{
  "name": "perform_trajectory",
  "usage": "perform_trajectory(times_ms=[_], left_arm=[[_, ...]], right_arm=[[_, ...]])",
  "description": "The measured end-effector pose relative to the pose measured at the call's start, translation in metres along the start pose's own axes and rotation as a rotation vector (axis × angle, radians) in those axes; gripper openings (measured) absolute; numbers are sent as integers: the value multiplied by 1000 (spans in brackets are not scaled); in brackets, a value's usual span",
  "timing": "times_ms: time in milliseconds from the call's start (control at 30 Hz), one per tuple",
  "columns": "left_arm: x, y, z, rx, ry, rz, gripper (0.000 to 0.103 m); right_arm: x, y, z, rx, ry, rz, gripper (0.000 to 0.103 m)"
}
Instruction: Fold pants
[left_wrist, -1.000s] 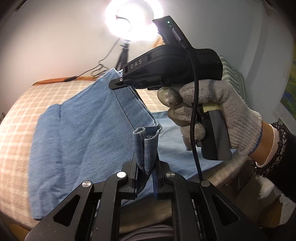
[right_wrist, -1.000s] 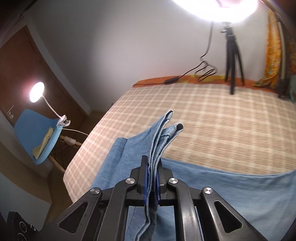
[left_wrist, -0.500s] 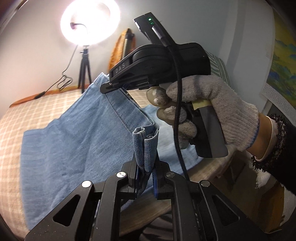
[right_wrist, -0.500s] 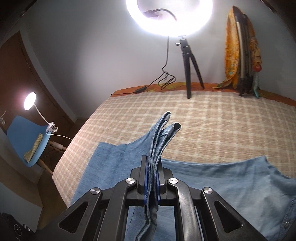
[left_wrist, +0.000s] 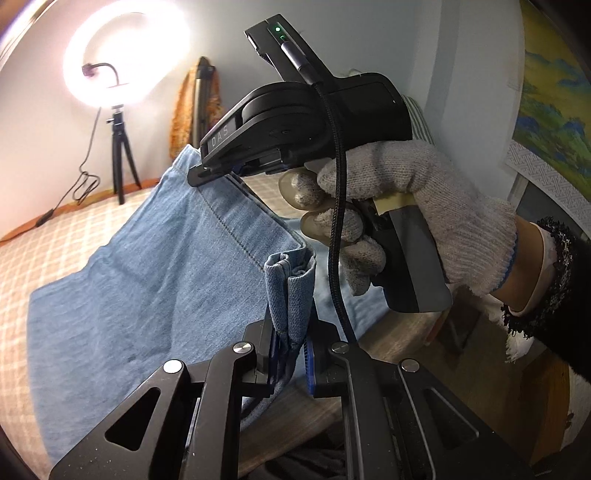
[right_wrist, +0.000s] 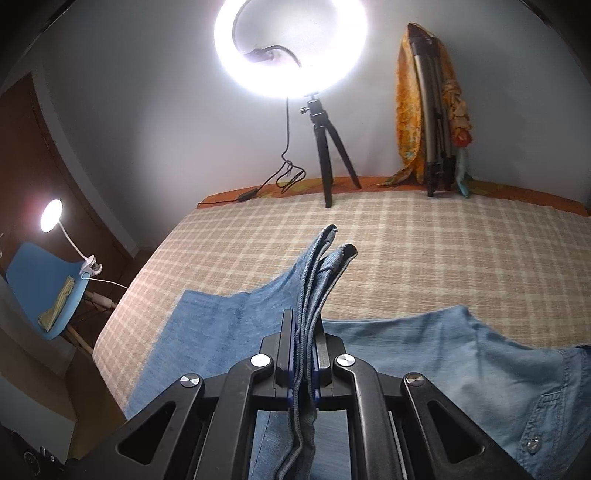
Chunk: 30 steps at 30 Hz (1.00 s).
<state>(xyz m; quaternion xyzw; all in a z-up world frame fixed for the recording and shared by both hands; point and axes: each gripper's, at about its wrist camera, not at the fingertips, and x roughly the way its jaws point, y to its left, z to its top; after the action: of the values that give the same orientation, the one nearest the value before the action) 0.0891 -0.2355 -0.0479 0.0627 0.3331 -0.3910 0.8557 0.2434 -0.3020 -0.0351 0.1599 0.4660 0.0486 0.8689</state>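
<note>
Light blue denim pants (left_wrist: 147, 280) lie on a checked bedspread (left_wrist: 55, 236), with one end lifted. My left gripper (left_wrist: 290, 343) is shut on a bunched hem corner of the pants. My right gripper (right_wrist: 303, 354) is shut on another folded denim edge (right_wrist: 325, 266) that sticks up between its fingers. In the left wrist view the right gripper (left_wrist: 207, 173), held by a gloved hand (left_wrist: 424, 206), clamps the hem higher and farther back, and the hem stretches between the two grippers. The waist with a button (right_wrist: 532, 445) lies at the right.
A ring light on a small tripod (right_wrist: 328, 155) stands at the bed's far edge with its cable. A folded tripod draped in orange cloth (right_wrist: 432, 122) leans on the wall. A blue chair with a clip lamp (right_wrist: 48, 288) stands left of the bed.
Both grippers have swung with the lifted hem, so the ring light has shifted left in both views. More of the pants and the waist have come into the right wrist view. Both grips are unchanged.
</note>
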Motion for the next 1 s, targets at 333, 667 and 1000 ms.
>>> perform_trajectory(times_ms=[333, 667, 1000], left_arm=[[20, -32, 12, 72, 17, -36, 9], [53, -70, 23, 109, 49, -110, 10], [79, -99, 37, 111, 62, -187, 9]], right_arm=[[-32, -33, -4, 23, -34, -49, 4], [-62, -79, -11, 59, -47, -122, 4], [-89, -128, -15, 98, -48, -204, 4]])
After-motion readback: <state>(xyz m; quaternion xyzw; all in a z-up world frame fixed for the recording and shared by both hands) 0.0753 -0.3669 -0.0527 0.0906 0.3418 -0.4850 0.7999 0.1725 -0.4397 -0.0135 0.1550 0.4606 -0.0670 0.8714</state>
